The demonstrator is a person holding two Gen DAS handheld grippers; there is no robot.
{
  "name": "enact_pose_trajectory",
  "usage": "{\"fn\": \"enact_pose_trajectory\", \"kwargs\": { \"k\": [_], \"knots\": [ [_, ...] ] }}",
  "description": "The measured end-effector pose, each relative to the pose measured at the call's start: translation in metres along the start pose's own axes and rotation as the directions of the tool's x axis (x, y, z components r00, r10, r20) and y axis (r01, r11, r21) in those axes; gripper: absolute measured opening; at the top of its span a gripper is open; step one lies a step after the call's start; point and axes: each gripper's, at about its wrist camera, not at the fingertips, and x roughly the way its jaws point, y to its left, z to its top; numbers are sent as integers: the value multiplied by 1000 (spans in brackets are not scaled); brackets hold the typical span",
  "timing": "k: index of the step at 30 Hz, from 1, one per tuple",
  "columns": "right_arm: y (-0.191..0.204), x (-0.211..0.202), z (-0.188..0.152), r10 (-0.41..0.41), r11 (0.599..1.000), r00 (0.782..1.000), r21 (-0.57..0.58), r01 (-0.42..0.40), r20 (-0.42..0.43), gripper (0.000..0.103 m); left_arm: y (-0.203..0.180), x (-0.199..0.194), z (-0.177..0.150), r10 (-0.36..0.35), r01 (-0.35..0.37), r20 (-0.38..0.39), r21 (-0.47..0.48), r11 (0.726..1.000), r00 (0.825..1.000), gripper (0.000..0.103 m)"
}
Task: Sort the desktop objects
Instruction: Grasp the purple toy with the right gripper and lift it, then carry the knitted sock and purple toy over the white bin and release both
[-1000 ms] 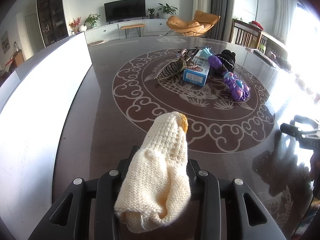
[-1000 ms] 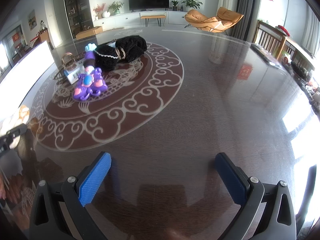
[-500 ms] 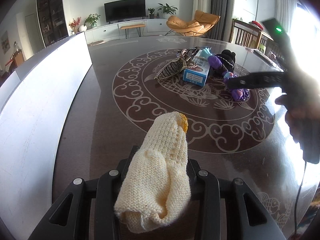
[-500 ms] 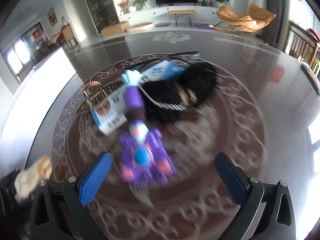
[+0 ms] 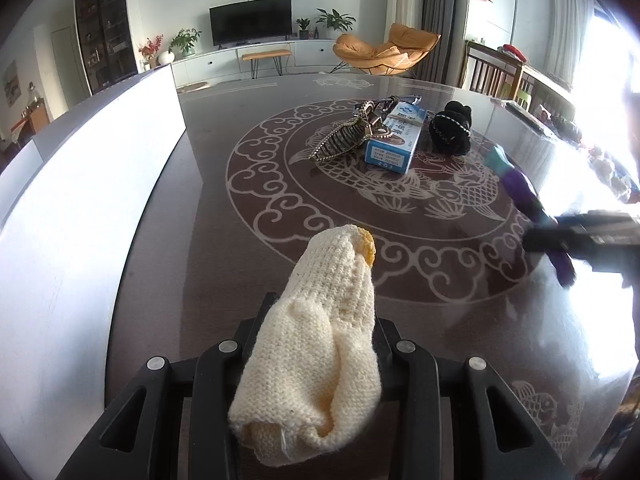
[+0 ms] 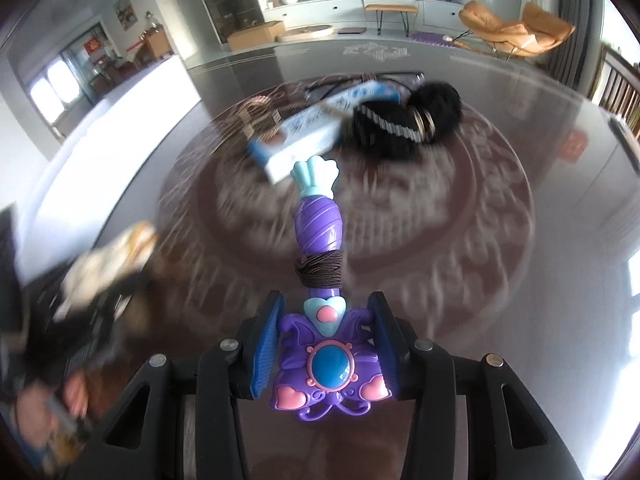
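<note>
So half a second ago the right gripper [image 6: 326, 346] was wide open over the pile; now its jaws are clamped on the purple toy wand [image 6: 320, 248], which is lifted off the desk [image 6: 520, 280]. The left gripper [image 5: 316, 354] hasn't changed, jaws still squeezing the cream knitted sock [image 5: 320, 344]. The blue box [image 5: 394, 142], hair claw [image 5: 348, 136] and black scrunchie [image 5: 450, 128] stay put mid-desk.

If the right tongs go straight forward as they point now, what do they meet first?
Probably the blue and white box: the purple toy wand held in the right tongs points at it. Depth is unclear.
</note>
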Motion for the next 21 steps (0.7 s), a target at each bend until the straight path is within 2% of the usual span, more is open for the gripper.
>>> {"fn": "enact_pose_trajectory", "kwargs": {
  "k": [2, 6, 9, 12, 14, 17, 20, 21],
  "knots": [
    [-4, -18, -22, 35, 999, 999, 28, -35, 2, 44, 0, -11, -8, -24, 24, 23, -22, 999, 999, 37],
    [-6, -40, -40, 62, 997, 998, 52, -62, 0, 44, -5, -51, -22, -75, 79, 89, -40, 996, 993, 37],
    [8, -53, -29, 65, 997, 998, 31, -66, 24, 44, -2, -85, -21, -94, 102, 143, -50, 994, 985, 37],
    [34, -68, -12, 115, 993, 991, 2, -116, 67, 44, 23, -125, -11, -102, 123, 202, -94, 988, 974, 37],
    [66, -77, 10, 153, 988, 984, -46, -149, 95, 44, 42, -144, -5, -83, 111, 223, -117, 987, 971, 37],
    [126, -82, 41, 225, 970, 967, -124, -210, 123, 44, 90, -176, 4, -19, 65, 257, -173, 983, 966, 37],
    [192, -80, 66, 299, 940, 946, -207, -269, 126, 44, 151, -195, 8, 85, -23, 251, -237, 971, 964, 37],
    [215, -78, 73, 322, 928, 938, -238, -286, 126, 44, 179, -197, 9, 133, -71, 223, -267, 961, 966, 37]
  ]
}}
